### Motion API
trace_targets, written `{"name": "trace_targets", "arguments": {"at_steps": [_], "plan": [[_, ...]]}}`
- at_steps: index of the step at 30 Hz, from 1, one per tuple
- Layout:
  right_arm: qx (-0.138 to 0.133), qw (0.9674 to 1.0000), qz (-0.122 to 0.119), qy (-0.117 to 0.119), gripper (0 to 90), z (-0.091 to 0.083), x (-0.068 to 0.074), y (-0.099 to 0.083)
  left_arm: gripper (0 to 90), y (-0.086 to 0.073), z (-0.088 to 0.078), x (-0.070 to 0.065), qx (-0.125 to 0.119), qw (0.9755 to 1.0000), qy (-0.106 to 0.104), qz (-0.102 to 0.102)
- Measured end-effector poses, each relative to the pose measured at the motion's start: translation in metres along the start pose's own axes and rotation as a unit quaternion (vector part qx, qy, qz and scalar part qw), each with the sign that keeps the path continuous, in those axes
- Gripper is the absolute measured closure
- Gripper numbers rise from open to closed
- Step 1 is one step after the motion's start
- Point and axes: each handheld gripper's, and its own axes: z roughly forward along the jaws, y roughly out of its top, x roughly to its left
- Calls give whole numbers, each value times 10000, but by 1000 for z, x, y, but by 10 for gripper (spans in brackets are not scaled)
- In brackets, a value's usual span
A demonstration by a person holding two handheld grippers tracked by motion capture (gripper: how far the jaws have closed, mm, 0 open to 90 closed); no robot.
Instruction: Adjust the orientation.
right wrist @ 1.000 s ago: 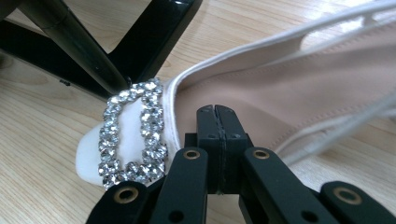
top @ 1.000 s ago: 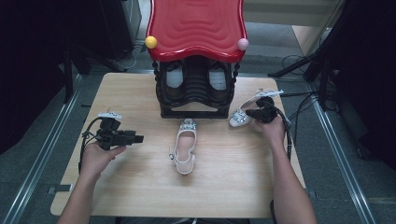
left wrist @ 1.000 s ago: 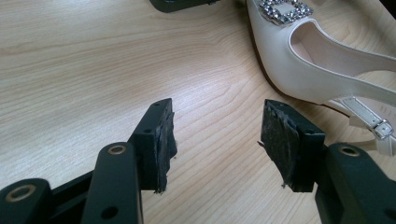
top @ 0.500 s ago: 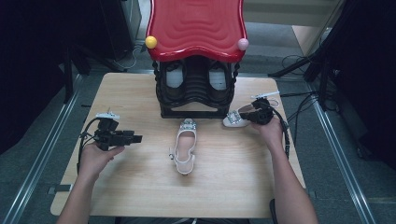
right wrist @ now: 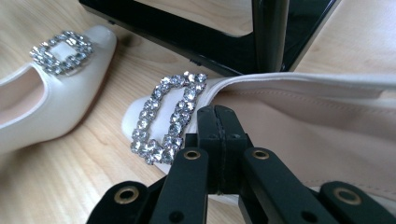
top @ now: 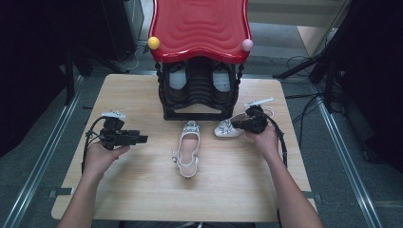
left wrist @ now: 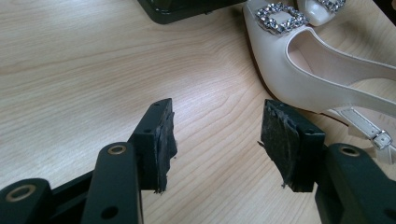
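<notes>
Shoe (top: 228,129) in my right gripper (top: 237,124) now sits further left across the table than a second ago, closer to the second shoe (top: 187,151) and just in front of the rack's base; my right hand (top: 264,138) has travelled with it. The second shoe, my left gripper (top: 142,139) and my left hand (top: 100,156) have kept their places. In the right gripper view the jaws stand pressed together at the shoe's (right wrist: 261,116) upper edge beside its buckle (right wrist: 169,116), gripping that edge. In the left gripper view the jaws stand apart with bare table (left wrist: 93,70) between them, holding nothing, and the second shoe (left wrist: 299,74) lies just beyond the right-hand jaw. Both shoes are ivory, smooth and faintly glossy, with pointed toes; each carries a rectangular frame buckle set with clear faceted stones. The second shoe has a slim strap with a small metal clasp (left wrist: 380,138). The pads (left wrist: 164,140) on the left gripper are black, rough and frayed at the edges. The table is pale wood with visible grain. The rack (top: 199,90) is black with ribbed tiers, and its red top (top: 199,28) is glossy and rippled, with a yellow ball (top: 153,42) and a pink ball (top: 247,45) at the front corners.
</notes>
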Motion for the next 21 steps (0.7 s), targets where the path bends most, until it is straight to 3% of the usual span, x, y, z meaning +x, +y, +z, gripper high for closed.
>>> {"name": "trace_targets", "arguments": {"at_steps": [4,7,12,16,21], "plan": [[-79,9991,-228,-342,900,-6,3,2,448,3,4,-1,65,10000,-21,69],[-302,9990,-33,-333,900,-17,-3,5,448,5,6,-3,29,9999,-57,105],[-661,9965,-15,-501,900,-43,-13,7,448,6,4,-4,-15,9999,-46,152],[-755,9947,31,-693,900,-61,-24,7,448,4,3,-5,-32,9999,-51,134],[-947,9927,150,-728,900,-74,-34,6,447,1,2,-5,-32,9999,-34,150]]}}
